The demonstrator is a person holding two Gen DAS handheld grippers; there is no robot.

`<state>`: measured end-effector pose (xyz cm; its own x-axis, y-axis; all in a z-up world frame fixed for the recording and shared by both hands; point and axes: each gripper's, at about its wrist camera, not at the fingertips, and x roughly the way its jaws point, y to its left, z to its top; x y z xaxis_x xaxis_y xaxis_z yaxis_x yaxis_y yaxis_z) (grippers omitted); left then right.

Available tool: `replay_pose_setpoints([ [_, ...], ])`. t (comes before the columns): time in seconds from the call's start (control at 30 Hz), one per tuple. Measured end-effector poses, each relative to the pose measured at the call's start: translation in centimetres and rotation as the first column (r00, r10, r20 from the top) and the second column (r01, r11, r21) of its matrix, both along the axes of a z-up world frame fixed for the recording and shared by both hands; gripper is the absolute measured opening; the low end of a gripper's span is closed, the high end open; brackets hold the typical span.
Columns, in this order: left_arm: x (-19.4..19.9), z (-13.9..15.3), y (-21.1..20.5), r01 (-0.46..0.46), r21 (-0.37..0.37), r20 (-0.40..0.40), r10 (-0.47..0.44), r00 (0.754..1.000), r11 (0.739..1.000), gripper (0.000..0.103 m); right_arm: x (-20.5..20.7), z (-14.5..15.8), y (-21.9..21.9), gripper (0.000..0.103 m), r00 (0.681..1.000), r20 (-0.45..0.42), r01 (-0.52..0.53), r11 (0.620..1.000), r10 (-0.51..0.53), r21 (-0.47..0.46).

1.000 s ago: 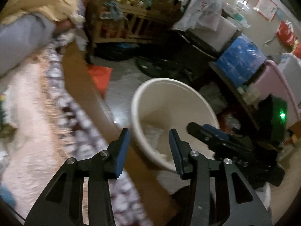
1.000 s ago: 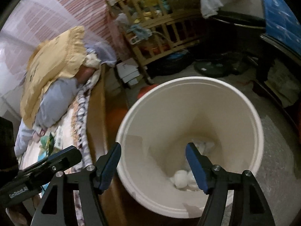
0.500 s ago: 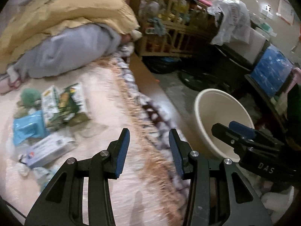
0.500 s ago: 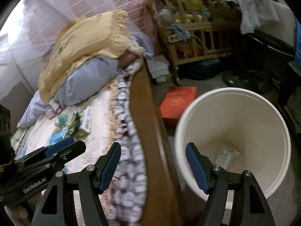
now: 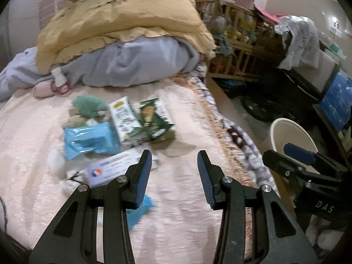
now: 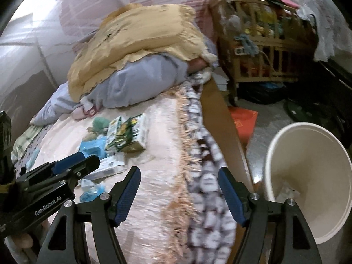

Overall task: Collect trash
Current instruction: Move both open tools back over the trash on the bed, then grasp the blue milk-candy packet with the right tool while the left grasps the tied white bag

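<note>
1. Clearly unfinished: a cluster of trash lies on the bed (image 5: 180, 198), toward its middle and well in from the fringed edge (image 5: 222, 136) that faces the bin.
2. Items still to collect, seen from the left wrist: two green cartons (image 5: 140, 118) lying side by side and touching; a blue pack (image 5: 90, 140) against their left side; a white box (image 5: 112, 169) just below these; a green wad (image 5: 88, 105) behind them; white tissue (image 5: 72, 178) and a blue scrap (image 5: 140, 209) nearer the foot of the bed.
3. Bin (image 6: 308, 182) stands on the floor beside the bed's wooden side rail (image 6: 220, 110). At its bottom a little pale litter (image 6: 286, 193) shows, so some collecting appears done; how much cannot be told.
4. Left gripper (image 5: 174, 176): fingers spread, nothing between them; it hangs over the bed with the white box just beyond its left finger (image 5: 143, 176).
5. Right gripper (image 6: 179, 193): fingers spread wider, having just been opening, nothing between them; it hangs over the fringed edge, between the trash and the bin.
6. Bedding (image 5: 132, 44) heaped at the head of the bed is judged not part of the task.
7. Judgement: early to middle stage. Each remaining item needs a pick from the bed and a carry over the rail to the bin. The flat box and the thin scraps on soft cloth look hardest to pinch.
</note>
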<state>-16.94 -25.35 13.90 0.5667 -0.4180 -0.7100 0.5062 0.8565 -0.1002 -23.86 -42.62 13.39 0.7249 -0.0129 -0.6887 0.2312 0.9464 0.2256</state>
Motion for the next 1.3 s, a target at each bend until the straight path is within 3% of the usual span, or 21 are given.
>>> replay_pose_setpoints([
  [0.4,1.5,-0.2,6.3,-0.089,0.006,-0.018,0.089,0.996,0.996,0.041,2.5,0.5,4.9,0.075,0.994,-0.002,-0.105,0.994,0.105,-0.033],
  [0.87,3.9,-1.4,16.3,-0.196,0.016,-0.072,0.196,0.978,0.981,0.041,5.4,-2.5,9.6,0.075,0.962,-0.078,-0.262,0.965,0.263,0.02],
  [1.0,4.2,-2.0,16.9,-0.2,0.01,-0.096,0.2,0.975,0.98,0.041,6.2,-4.1,12.1,0.075,0.927,-0.107,-0.353,0.933,0.358,0.066],
  [1.3,5.4,-3.6,17.7,-0.201,0.003,-0.157,0.199,0.967,0.98,0.042,8.9,-8.4,17.3,0.075,0.851,-0.184,-0.489,0.87,0.492,0.065],
])
